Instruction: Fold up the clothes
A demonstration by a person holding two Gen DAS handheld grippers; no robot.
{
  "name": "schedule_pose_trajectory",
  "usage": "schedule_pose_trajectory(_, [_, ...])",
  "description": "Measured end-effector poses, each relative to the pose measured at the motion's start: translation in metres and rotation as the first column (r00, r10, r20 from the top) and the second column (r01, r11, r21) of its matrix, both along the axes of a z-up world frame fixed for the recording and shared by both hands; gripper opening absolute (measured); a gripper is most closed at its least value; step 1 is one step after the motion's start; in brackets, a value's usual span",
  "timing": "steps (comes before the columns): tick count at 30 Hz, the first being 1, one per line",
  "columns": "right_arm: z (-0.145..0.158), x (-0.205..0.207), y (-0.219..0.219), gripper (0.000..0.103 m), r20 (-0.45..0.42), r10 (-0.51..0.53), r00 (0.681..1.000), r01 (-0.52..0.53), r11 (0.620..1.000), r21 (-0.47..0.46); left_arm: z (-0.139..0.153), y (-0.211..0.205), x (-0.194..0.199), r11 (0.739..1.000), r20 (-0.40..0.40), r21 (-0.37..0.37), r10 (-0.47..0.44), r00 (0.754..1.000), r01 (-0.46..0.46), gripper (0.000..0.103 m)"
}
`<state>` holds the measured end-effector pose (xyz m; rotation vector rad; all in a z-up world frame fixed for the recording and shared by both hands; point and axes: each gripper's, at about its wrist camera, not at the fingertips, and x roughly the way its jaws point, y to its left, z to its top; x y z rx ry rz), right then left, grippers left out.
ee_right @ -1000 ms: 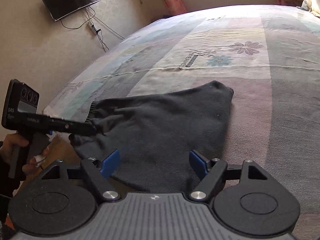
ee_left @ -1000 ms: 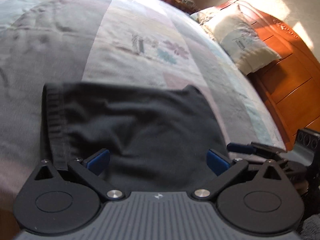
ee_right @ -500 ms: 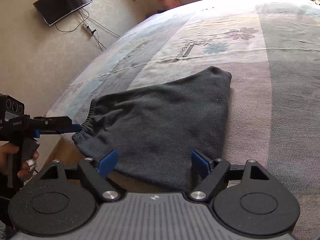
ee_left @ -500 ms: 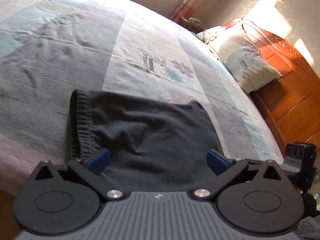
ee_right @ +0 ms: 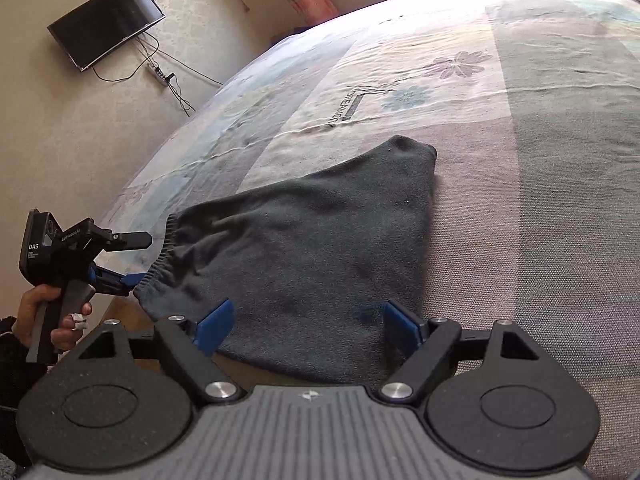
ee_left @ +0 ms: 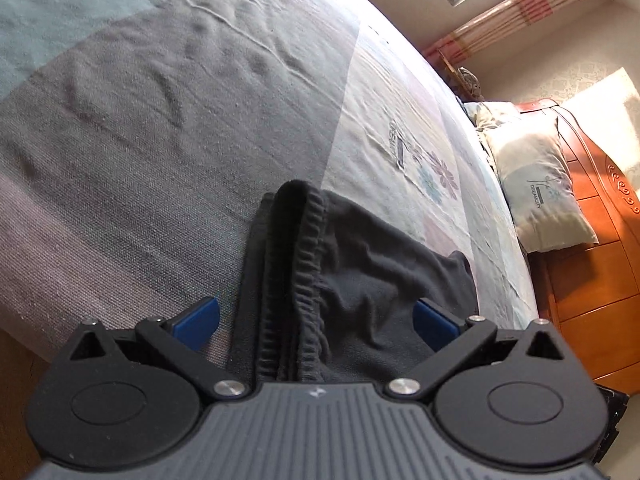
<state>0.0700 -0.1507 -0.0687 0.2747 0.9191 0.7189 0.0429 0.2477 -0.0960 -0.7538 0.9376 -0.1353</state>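
lining up for a fold: dark garment (ee_right: 320, 256) lies roughly flat near the bed's (ee_right: 560, 208) near edge, elastic waistband (ee_left: 308, 280) toward the left, tapered end pointing across the bed toward its far side. left gripper (ee_left: 316, 320) jaws apart, straddling the waistband, pads not pressing; in the right view it sits just beside that band. right gripper (ee_right: 308, 320) jaws wide, over the near hem, nothing pinched. judgement: grasp stage, fold not begun. next calls for both to close on cloth edges, then lift and carry over evenly; bunched waistband may slip.
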Motion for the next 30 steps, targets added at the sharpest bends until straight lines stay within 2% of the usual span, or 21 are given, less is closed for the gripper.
schedule_pose_trajectory(12, [-0.005, 0.004, -0.001, 0.086, -0.02, -0.021, 1.0, 0.022, 1.0, 0.017, -0.008, 0.007, 0.035, 0.991, 0.0, -0.125, -0.051, 0.999, 0.051, 0.102])
schedule_pose_trajectory(20, [-0.003, 0.014, -0.018, 0.09, -0.053, -0.068, 0.996, 0.07, 0.997, 0.037, -0.011, 0.004, 0.021, 0.971, -0.049, -0.189, -0.157, 0.986, 0.145, 0.102])
schedule_pose_trajectory(23, [-0.007, 0.025, -0.028, 0.093, -0.086, -0.077, 0.993, 0.084, 0.993, 0.084, -0.013, 0.007, 0.019, 0.963, -0.047, -0.217, -0.176, 0.983, 0.162, 0.102])
schedule_pose_trajectory(28, [-0.032, 0.058, -0.037, 0.095, -0.269, -0.056, 0.961, 0.117, 0.97, 0.214, -0.016, 0.011, 0.035, 0.949, -0.054, -0.274, -0.176, 0.983, 0.154, 0.102])
schedule_pose_trajectory(30, [-0.037, 0.069, -0.037, 0.1, -0.3, -0.033, 0.953, 0.116, 0.957, 0.264, -0.015, 0.012, 0.043, 0.944, -0.06, -0.288, -0.188, 0.98, 0.163, 0.102])
